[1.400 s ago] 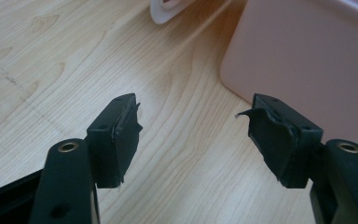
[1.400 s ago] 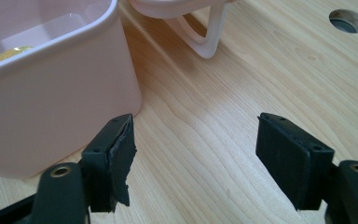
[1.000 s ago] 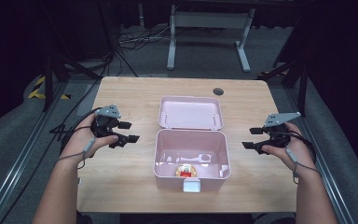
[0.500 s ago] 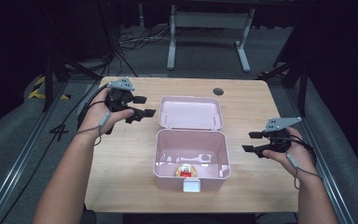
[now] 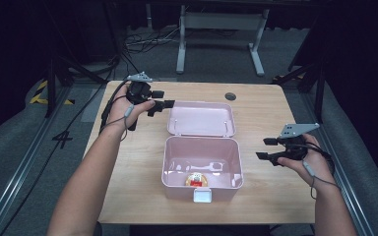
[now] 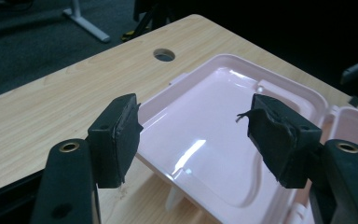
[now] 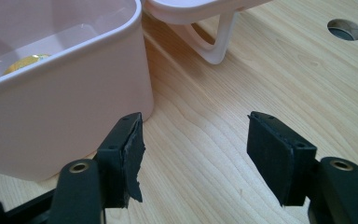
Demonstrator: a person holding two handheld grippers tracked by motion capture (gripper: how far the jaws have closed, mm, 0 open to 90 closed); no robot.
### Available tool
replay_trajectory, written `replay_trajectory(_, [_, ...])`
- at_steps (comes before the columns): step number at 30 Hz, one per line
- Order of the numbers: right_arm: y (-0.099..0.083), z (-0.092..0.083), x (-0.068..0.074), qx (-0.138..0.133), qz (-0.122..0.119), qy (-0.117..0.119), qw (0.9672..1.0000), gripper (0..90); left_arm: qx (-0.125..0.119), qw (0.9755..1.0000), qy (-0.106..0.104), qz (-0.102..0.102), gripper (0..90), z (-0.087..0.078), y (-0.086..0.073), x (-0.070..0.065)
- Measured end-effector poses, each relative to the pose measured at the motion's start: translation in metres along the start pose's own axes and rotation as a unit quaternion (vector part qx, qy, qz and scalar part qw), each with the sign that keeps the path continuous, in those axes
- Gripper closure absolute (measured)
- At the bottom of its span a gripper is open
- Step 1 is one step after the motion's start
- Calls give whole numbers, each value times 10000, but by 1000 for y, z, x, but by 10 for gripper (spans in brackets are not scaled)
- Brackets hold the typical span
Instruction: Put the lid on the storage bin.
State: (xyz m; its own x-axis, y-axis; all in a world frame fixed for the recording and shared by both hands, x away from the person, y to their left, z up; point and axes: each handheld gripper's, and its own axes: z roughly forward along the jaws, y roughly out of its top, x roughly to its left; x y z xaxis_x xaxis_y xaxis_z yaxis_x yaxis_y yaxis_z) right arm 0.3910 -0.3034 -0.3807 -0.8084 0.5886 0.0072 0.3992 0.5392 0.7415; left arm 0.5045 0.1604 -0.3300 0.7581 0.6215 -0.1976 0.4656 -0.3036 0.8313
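A pink plastic box (image 5: 173, 174) stands open in the middle of the table, its lid (image 5: 202, 119) folded flat behind it. A small yellow and red object (image 5: 195, 179) lies inside near the front wall, seen through the box wall as a yellow object (image 7: 25, 62) in the right gripper view. My left gripper (image 5: 160, 105) hovers open at the lid's left edge; the lid (image 6: 205, 154) spreads out beyond its jaws. My right gripper (image 5: 266, 149) is open and empty, just right of the box (image 7: 60, 107), low over the wood.
The wooden table (image 5: 128, 172) has a round cable hole (image 5: 231, 96) behind the lid. A white latch tab (image 5: 202, 196) sticks out at the box front. A metal frame (image 5: 216, 22) stands on the floor beyond the table.
My left gripper has moved away from me and to the right, from beside the box to the lid's left edge. The right gripper drifted slightly nearer. Both stayed open.
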Motion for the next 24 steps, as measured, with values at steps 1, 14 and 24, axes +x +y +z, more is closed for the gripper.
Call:
replay_trajectory(1, [0,0,0,2,0,4,10000,369,22,10000,22,2,344,4,0,0])
replay_trajectory(14, [5,1,6,-322,-6,492,9983,337,483,9981,260,-274,345,54,-9,28])
replay_trajectory(24, [4,2,6,-290,-14,451,9986,320,511,9961,126,-713,347,66,-19,45])
